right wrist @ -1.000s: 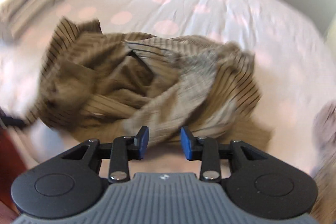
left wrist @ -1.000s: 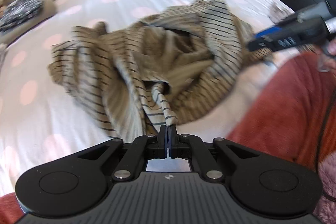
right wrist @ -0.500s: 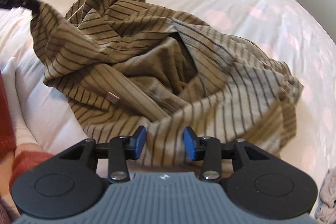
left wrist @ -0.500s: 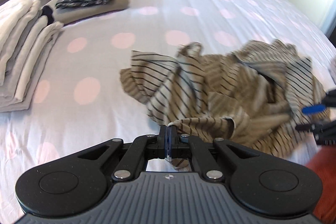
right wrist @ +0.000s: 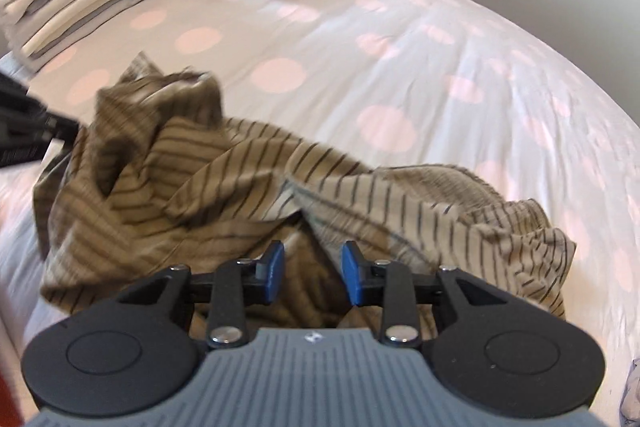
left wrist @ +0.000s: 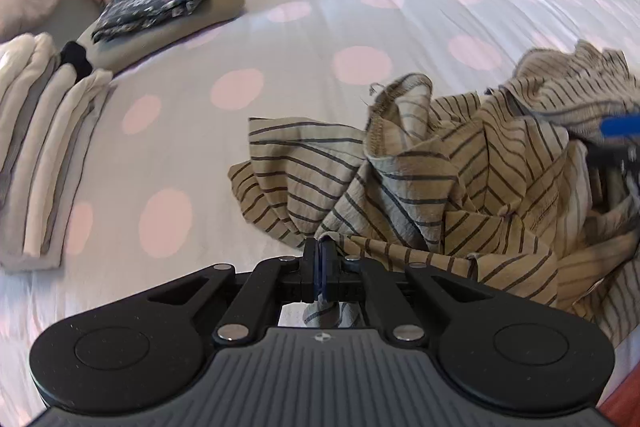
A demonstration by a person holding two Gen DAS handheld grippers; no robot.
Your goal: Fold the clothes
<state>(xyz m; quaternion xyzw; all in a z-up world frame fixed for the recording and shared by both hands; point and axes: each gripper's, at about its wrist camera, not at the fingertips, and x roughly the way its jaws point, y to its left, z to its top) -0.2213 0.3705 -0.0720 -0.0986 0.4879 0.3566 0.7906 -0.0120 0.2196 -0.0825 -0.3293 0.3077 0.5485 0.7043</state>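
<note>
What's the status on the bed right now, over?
Left gripper shut on tan striped cotton garment. Right gripper open over it, jaws just closing, pads not pressing. Garment crumpled on the polka-dot bedsheet. Nothing in the way.

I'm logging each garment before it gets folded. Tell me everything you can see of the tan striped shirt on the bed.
The tan shirt with thin dark stripes looks like light, crinkled woven cloth, paler on its inside face, with a stitched hem showing. It lies unfolded in a rumpled heap on the white bedspread with pink dots. The left hand-held gripper is shut on a pinch of its near edge. The right hand-held gripper, blue-padded, hovers open over the heap; its jaws have just been closing, pressing nothing.
</note>
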